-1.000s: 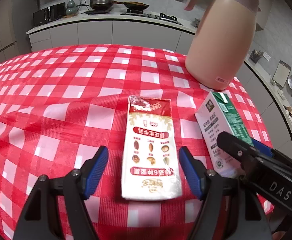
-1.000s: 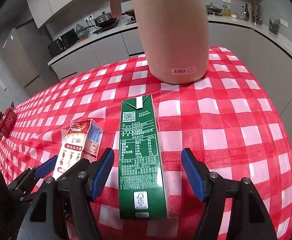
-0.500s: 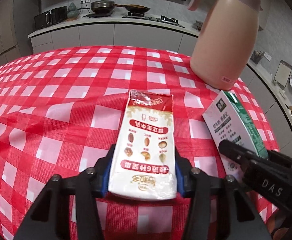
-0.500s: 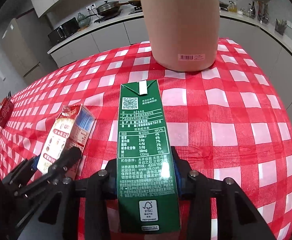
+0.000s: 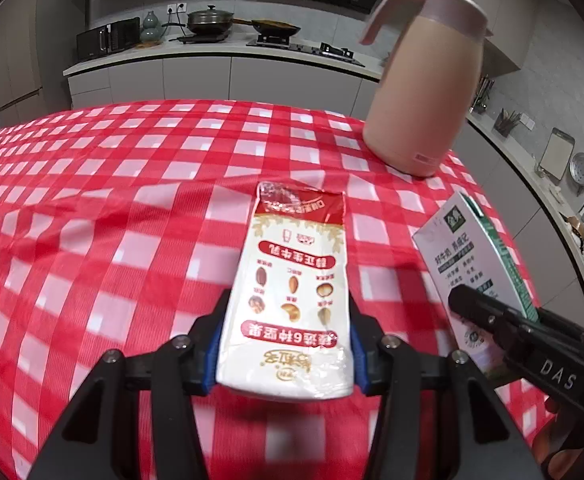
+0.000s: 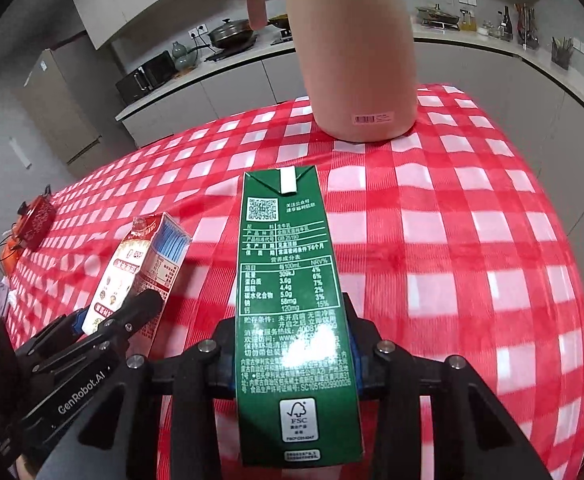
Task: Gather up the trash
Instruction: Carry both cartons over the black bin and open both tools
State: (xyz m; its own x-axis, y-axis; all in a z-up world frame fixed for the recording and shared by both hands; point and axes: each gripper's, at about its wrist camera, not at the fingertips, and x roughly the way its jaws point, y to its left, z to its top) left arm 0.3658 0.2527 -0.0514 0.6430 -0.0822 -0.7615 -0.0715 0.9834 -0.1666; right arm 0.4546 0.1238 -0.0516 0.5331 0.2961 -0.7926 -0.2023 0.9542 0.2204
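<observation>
On the left, the left gripper point(image 5: 286, 344) is clenched on the white and red carton point(image 5: 292, 292), with its blue pads pressing the two long sides near the carton's near end. The long axis of this carton runs straight forward, along the fingers and away from the camera, so most of its length sticks out beyond the tips. It seems to be raised a little above the red checked tablecloth point(image 5: 112, 220), though I cannot tell this for sure. Further right, the right gripper point(image 6: 290, 354) is closed in the same manner on the green carton point(image 6: 292, 280), also near its rear end, and its long axis also points forward, toward the pink jug point(image 6: 355, 48) that stands on the cloth beyond it. The two cartons are side by side, near but apart, each one already in its own gripper. In my judgement the next move is a carry to a trash container, which is not visible in either view. Because each carton is held only at one end, it may tilt or slip when swung.
</observation>
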